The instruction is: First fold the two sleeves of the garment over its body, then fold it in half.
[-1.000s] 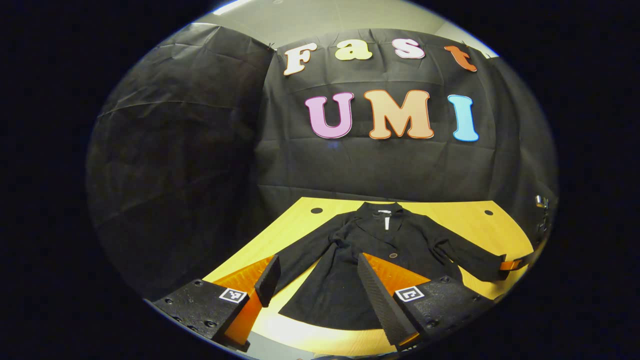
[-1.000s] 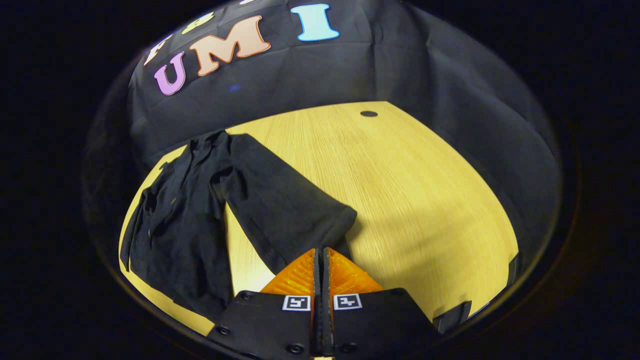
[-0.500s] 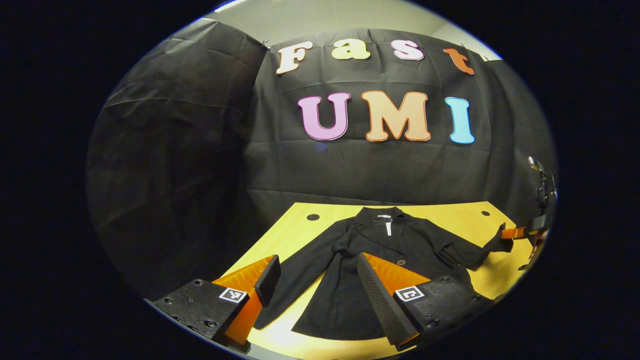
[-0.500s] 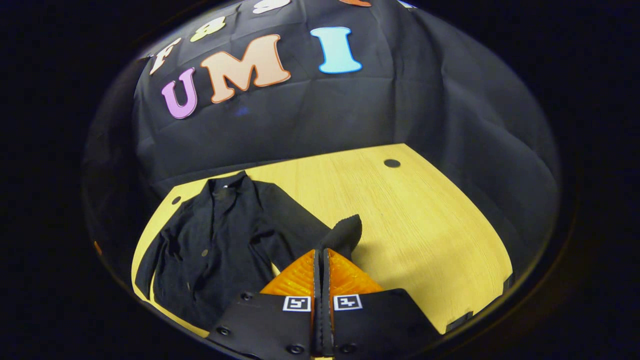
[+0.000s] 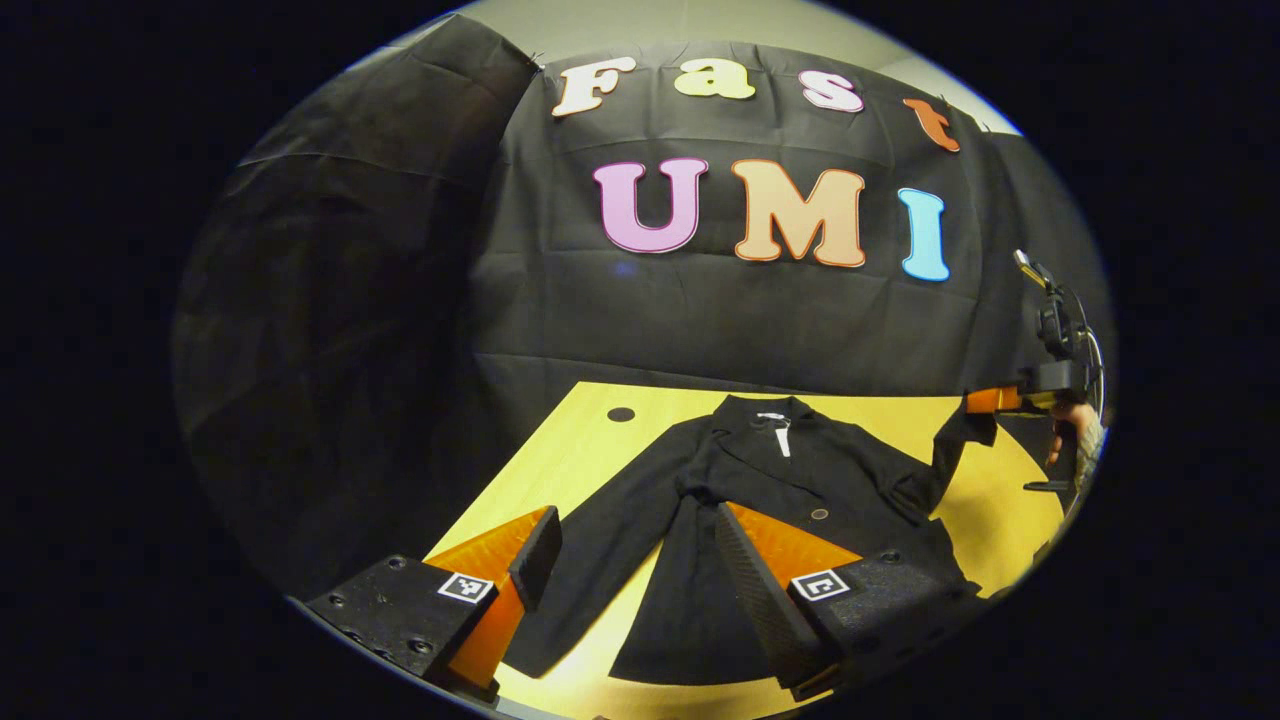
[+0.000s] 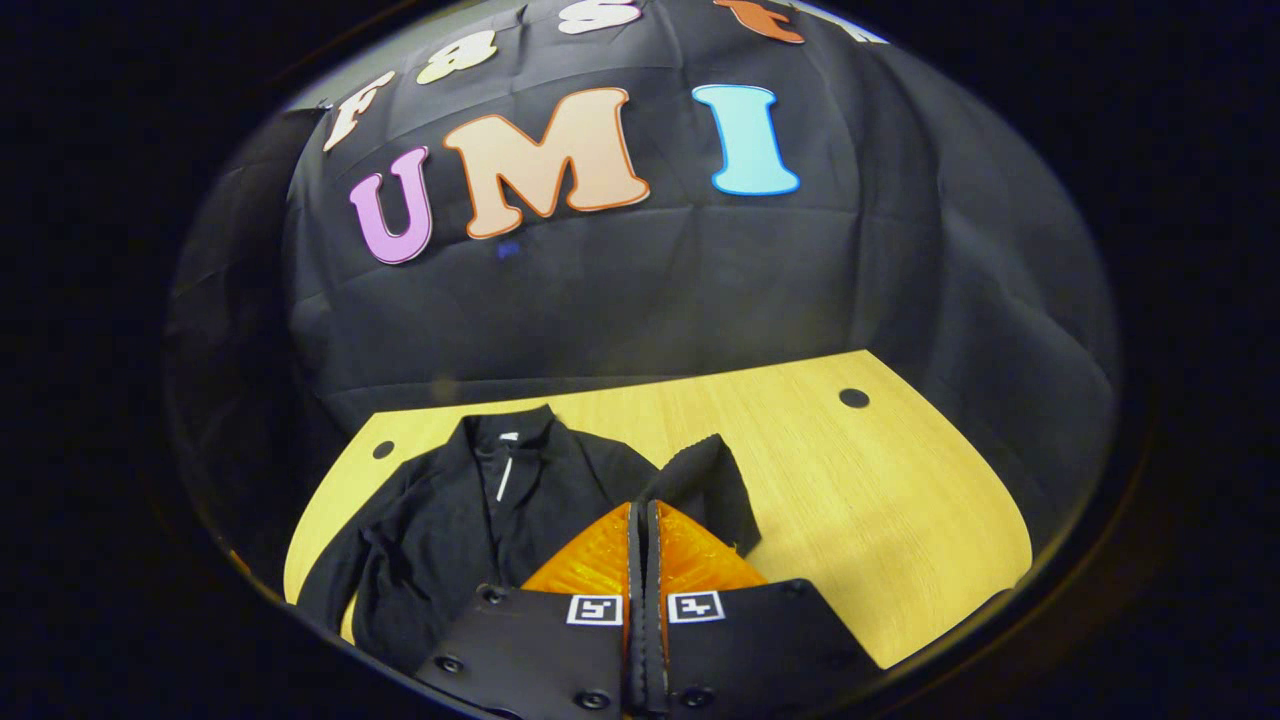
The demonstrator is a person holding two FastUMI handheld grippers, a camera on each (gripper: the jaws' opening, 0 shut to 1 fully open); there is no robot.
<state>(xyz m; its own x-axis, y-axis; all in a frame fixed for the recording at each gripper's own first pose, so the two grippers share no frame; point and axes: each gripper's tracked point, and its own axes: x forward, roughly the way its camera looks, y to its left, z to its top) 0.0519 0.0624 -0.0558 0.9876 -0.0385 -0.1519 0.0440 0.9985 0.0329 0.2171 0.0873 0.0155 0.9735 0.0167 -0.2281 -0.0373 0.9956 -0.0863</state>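
A: What are the fingers doing?

B: The right gripper (image 6: pixel 641 515) has its fingers pinched together on the cuff of the black fabric jacket's sleeve (image 6: pixel 700 480), which hangs lifted off the yellow wooden table (image 6: pixel 860 500). The left gripper (image 5: pixel 630 560) has its fingers spread wide, holding nothing, low over the jacket's hem.

A: And the jacket?

B: The black buttoned jacket (image 5: pixel 760 480) lies face up, collar toward the booth wall, other sleeve (image 5: pixel 600 530) flat beside the body.

A: How should this sleeve fold go?

B: I'd carry the cuff across the chest, keep it low and taut so the sleeve creases at the shoulder, then lay it flat before letting go.
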